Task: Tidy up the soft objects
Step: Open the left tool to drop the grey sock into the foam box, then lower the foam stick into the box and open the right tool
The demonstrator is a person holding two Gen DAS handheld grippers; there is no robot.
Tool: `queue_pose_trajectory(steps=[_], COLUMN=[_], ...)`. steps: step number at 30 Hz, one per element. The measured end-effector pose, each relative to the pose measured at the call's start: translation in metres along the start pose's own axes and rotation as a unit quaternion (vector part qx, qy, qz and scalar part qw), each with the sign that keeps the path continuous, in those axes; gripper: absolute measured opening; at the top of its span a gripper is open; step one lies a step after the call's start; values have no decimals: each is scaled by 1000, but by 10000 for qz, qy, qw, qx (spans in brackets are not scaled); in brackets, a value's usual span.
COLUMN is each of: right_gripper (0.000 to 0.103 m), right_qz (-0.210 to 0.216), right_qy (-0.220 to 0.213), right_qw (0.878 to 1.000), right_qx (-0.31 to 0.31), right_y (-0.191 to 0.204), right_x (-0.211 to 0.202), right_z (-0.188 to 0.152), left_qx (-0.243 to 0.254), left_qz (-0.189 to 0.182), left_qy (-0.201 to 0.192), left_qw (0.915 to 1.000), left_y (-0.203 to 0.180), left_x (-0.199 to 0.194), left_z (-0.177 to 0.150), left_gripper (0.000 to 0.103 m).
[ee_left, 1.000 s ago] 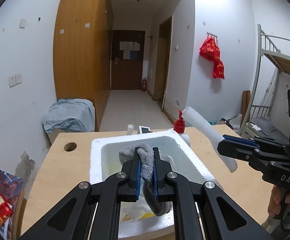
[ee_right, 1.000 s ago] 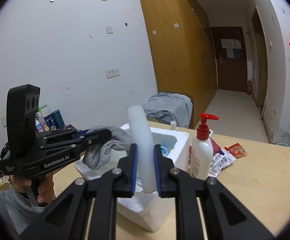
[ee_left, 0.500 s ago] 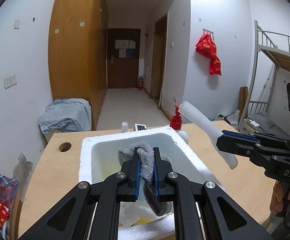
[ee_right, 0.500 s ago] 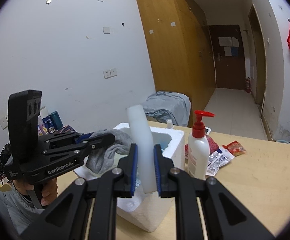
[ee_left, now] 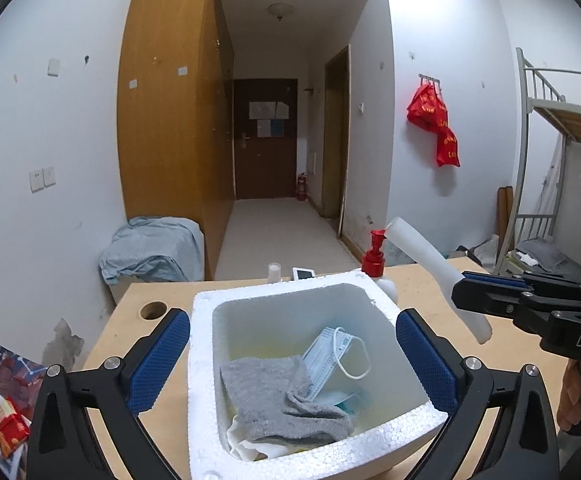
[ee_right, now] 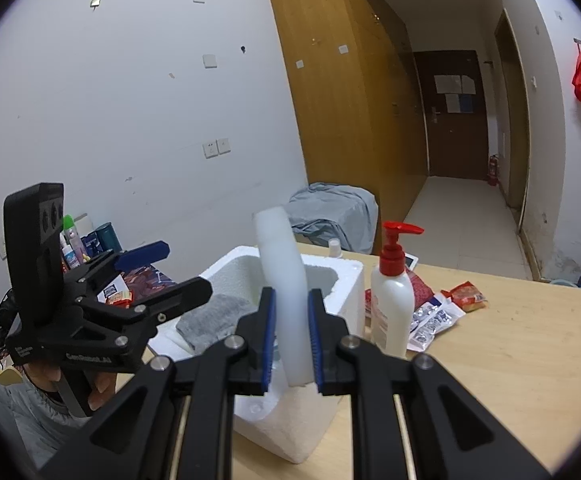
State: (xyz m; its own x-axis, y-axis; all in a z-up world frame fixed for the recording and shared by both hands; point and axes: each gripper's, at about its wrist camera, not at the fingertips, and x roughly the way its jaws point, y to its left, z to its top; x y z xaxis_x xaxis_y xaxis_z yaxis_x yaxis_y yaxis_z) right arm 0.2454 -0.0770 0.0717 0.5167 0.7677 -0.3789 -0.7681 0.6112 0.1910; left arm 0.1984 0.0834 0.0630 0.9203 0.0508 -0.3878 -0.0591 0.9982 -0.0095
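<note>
Right wrist view: right hand-held gripper [ee_right: 292, 342] clamps foam tube [ee_right: 286, 280]; left hand-held gripper [ee_left: 292, 364] is opening, sock [ee_left: 280, 398] dropped in box [ee_left: 202, 360]. Tube, probably springy, may bounce out.

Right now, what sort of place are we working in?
Probably a dormitory room: a metal bunk bed on the right, tall wooden wardrobes along a hallway to a door, and a cluttered desk.

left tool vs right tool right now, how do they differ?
The left tool is opening, pads spread to either side of the foam box, nothing between them; the right tool is shut on a white foam strip. The gray sock lies loose in the box below the left tool; the strip stands above the right tool's pads. Both have blue pads.
</note>
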Motion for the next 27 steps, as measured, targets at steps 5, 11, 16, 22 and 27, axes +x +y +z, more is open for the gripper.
queue_pose_trajectory(steps=[5, 11, 16, 22, 27], right_gripper=[19, 19, 19, 19, 19], right_qz=[32, 109, 208, 278, 350], right_qy=[16, 52, 92, 170, 241], right_qw=[10000, 9999, 9997, 9994, 9989], right_qx=[-16, -44, -95, -139, -212], right_y=[1, 4, 11, 20, 31], right_x=[3, 10, 17, 29, 40], right_z=[0, 0, 1, 1, 3], left_qx=[-32, -51, -71, -206, -257], left_qz=[44, 242, 453, 552, 651], left_qy=[-59, -187, -233, -232, -238], left_qw=[10000, 9995, 9987, 9980, 9973], left_y=[4, 12, 24, 41, 52], left_x=[-7, -22, -32, -43, -51], left_z=[-1, -2, -3, -7, -12], left_gripper=[103, 103, 103, 103, 103])
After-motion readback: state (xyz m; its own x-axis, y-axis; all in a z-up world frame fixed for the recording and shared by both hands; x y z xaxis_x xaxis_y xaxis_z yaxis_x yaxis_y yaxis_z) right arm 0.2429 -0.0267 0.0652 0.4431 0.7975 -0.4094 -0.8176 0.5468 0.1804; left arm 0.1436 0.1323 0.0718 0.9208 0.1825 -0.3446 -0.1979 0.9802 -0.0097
